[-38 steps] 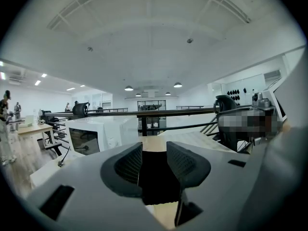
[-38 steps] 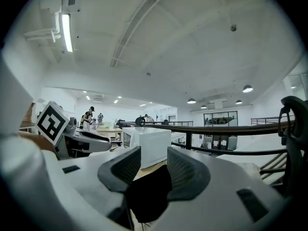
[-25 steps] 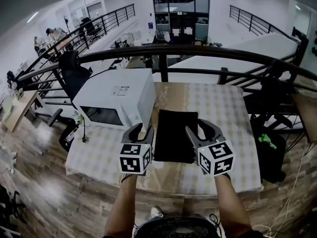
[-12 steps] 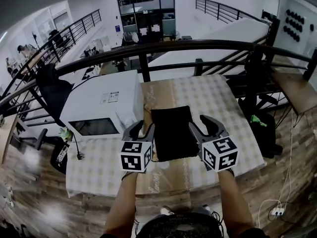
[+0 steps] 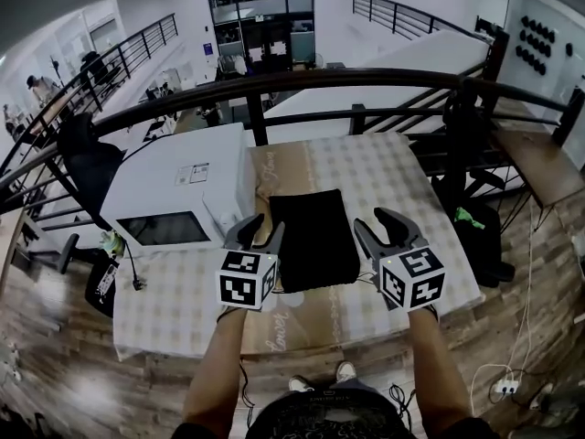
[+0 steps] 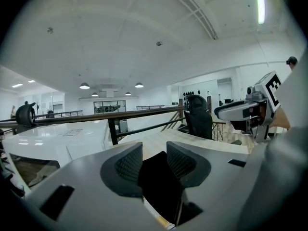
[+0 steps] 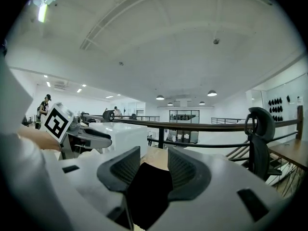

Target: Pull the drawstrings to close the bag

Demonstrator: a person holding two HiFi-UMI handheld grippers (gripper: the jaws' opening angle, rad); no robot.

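**Find the cords before closing on anything**

The left gripper (image 5: pixel 260 233) hovers just beside the left edge of the flat black fabric drawstring bag (image 5: pixel 313 238). Its jaws stand wide with nothing pinched: in the left gripper view (image 6: pixel 154 154) only the dark cloth shows through the gap, lying below the pads. The right gripper (image 5: pixel 382 230) mirrors it just beside the bag's right edge, and it too is wide and empty in its own view (image 7: pixel 153 166).

The bag lies between the two grippers on the table with the pale checked cloth (image 5: pixel 393 176). A white box-shaped microwave oven (image 5: pixel 178 186) stands to the bag's left, and a dark metal railing (image 5: pixel 274 85) runs beyond the bag's far edge.

The drawstrings themselves cannot be made out in any view, nor can the bag's mouth, so the cords likely need locating first. Each gripper should probably then take one cord alone, not the cloth. An outward pull, even on both sides, should gather the mouth without dragging the light bag across the cloth.
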